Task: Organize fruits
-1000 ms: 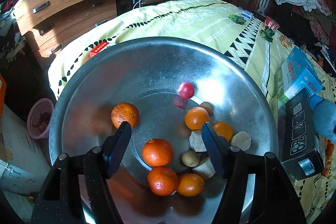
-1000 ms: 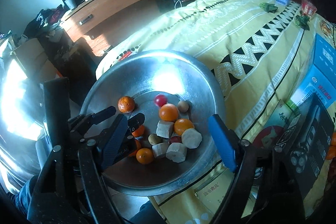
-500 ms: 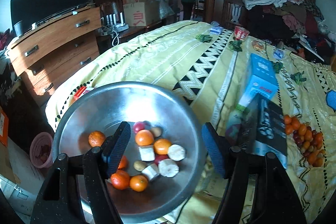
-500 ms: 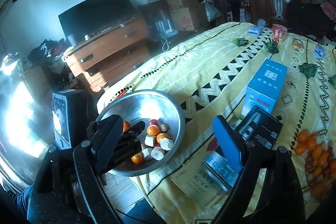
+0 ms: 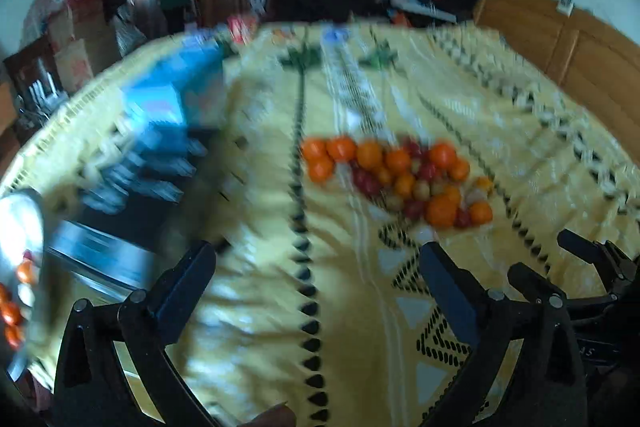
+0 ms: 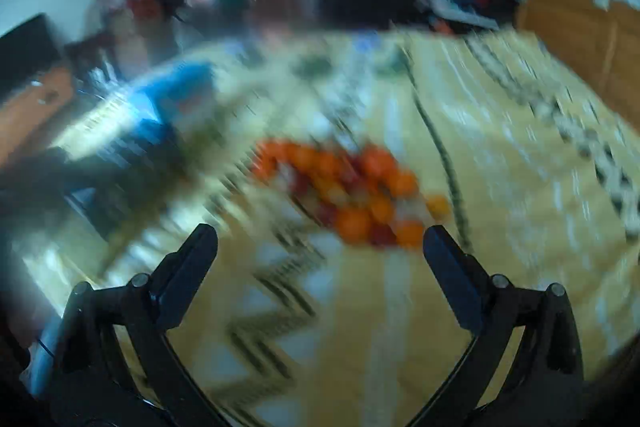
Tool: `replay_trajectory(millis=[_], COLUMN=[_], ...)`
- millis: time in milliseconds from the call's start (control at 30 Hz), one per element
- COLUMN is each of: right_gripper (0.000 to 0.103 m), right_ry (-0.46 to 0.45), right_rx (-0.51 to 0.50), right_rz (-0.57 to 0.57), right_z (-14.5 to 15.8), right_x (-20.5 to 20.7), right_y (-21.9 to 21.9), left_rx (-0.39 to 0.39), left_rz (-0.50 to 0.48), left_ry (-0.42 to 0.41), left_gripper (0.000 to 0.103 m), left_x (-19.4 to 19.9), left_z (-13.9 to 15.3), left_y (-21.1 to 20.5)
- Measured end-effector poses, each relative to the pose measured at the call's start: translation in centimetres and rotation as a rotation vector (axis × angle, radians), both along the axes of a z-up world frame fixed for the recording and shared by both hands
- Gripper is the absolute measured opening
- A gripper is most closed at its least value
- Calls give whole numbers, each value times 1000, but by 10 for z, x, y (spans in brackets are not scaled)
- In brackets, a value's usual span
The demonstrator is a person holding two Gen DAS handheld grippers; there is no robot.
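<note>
Both the left gripper [image 5: 316,269] and the right gripper [image 6: 318,251] are held empty, jaws spread wide — presumably readied for a pick. The fruit pile [image 5: 394,177] lies loose on the yellow bedspread [image 5: 260,307], beyond the fingertips; a metal bowl [image 5: 18,223] with some fruit is glimpsed at far left.

my right gripper [image 6: 318,253] jaws spread wide, empty | heap of fruit [image 6: 348,193] just ahead on yellow patterned cloth [image 6: 500,187] | blue box [image 6: 176,99] left | view badly blurred
</note>
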State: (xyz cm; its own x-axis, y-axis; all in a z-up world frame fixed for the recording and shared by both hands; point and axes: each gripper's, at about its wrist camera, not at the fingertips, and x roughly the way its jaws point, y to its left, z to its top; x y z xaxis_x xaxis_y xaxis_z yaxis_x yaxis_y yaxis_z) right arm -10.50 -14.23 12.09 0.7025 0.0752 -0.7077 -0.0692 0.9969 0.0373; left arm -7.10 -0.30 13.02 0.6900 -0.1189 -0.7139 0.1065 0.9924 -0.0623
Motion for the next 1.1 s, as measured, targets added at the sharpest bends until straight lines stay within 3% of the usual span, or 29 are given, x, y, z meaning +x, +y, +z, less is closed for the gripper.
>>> replay_trajectory(millis=[100,200,367,500,1100], right_gripper=[103,103,103,103,103], right_ry=[66,92,106,99,94], right_rx=[-5,19,25,48,39], right_rz=[-20,-41,-68,-71,-64], right_z=[-40,-59,-85,-96,-103], right_x=[12,27,44,40,41], right_y=[-16,-24,-40,-47,-48], left_rx=[17,46,119,56,28], left_rz=[12,62,68,87,84], left_ry=[102,152,154,123,98], left_gripper=[102,102,103,103,103], left_x=[25,46,53,48,48], left_z=[-52,-86,-119,-122,-127], left_y=[-13,-15,-22,-11,-7])
